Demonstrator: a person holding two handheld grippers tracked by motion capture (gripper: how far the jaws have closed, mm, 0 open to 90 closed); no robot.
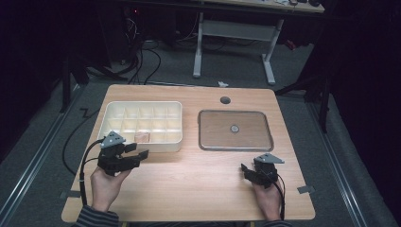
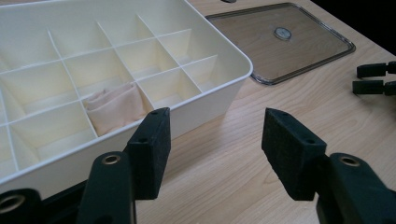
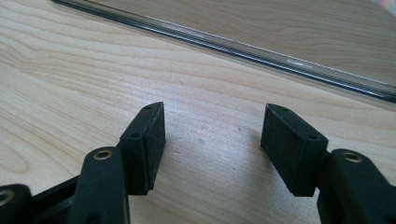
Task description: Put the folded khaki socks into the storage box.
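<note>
Rolled cloth (image 2: pixel 114 109) sits stowed in the organiser tray (image 2: pixel 219 93) near the worktop's left edge; both tongs (image 2: pixel 212 151) (image 3: pixel 210 147) gape empty.

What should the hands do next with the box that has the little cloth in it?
Probably reach the right gripper to the clear flat plastic lid and lift it. The cream plastic divided box stands uncovered, a folded pinkish cloth sits in one near compartment, and both grippers, including the left gripper, are open and empty.

Bare wooden table (image 1: pixel 189 175) lies open between my claws. The white divided organizer box (image 1: pixel 163 141) blocks just ahead of my left; the clear lid (image 1: pixel 235 146) lies ahead of my right.
</note>
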